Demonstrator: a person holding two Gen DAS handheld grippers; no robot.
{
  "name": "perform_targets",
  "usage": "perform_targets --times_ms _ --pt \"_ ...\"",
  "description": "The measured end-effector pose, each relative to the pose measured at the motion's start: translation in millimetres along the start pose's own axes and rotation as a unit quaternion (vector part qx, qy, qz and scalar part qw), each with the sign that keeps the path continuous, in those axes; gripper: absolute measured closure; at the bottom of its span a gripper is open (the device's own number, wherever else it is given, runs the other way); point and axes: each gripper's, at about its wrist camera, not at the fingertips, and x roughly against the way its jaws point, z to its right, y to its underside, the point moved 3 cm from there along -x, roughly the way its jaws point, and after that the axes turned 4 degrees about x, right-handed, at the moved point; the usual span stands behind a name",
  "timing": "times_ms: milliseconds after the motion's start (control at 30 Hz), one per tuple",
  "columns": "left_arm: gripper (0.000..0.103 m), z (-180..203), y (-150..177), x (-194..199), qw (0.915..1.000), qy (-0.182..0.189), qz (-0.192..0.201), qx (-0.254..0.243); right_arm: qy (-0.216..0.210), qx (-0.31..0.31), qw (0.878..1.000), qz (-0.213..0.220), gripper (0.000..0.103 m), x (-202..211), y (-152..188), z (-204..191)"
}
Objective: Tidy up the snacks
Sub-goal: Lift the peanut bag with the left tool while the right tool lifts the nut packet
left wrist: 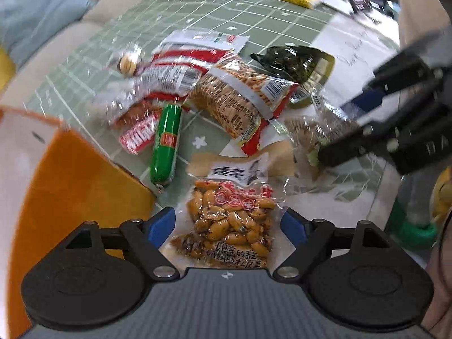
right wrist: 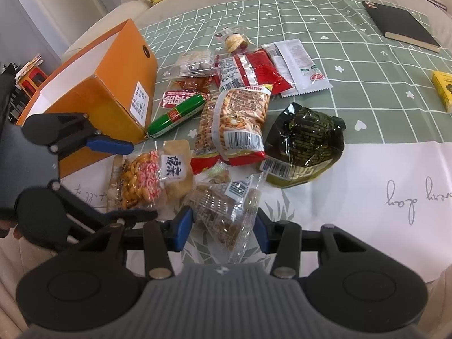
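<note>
A clear packet of glazed beans (left wrist: 231,223), printed with Chinese characters too blurred to read, lies on the table between the left gripper's (left wrist: 227,226) wide-apart fingers. The right gripper (right wrist: 223,226) appears clamped on a clear barcoded snack packet (right wrist: 226,212). An orange box (right wrist: 107,96) stands nearby.

Snack packets (right wrist: 234,118) heaped flat on tablecloth beside open orange box (right wrist: 104,96).

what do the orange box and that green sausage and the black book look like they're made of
Orange box: cardboard, it seems, matte orange outside and white inside, with folded edges and a paper label. Green sausage: glossy plastic casing, judging by its shine and the pinched, clipped end. Black book: matte black cover, maybe card or faux leather; pale paper page edges show.
</note>
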Motion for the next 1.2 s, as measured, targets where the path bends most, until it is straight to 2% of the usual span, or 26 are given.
perform_targets --times_ms 133,267,500,667,967,1200 --pt "0.013 -2.7 1.5 -1.5 0.9986 0.015 0.008 0.051 -0.003 0.003 1.0 0.0 0.058 -1.7 -1.2 -1.2" --pt "0.016 -2.7 2.8 0.4 0.9946 0.003 0.015 0.103 -0.006 0.006 1.0 0.0 0.058 -2.6 -1.3 -2.3" --pt "0.021 1.8 8.7 9.2 0.98 -0.018 0.033 0.195 -0.004 0.014 1.0 0.002 0.061 -1.6 -1.6 -4.8" --pt "0.021 8.0 11.4 30.2 0.9722 -0.039 0.06 0.223 0.0 0.012 1.0 0.011 0.064 5.5 -2.2 -4.7" --pt "0.021 -6.3 17.6 90.9 0.9448 -0.061 0.119 0.299 -0.015 0.023 0.999 0.046 0.066 33.5 -9.4 -17.3" --pt "0.021 -42.3 23.5 139.2 0.9162 -0.075 0.143 0.367 -0.054 0.069 0.991 0.097 0.066 68.6 -48.4 -50.2"
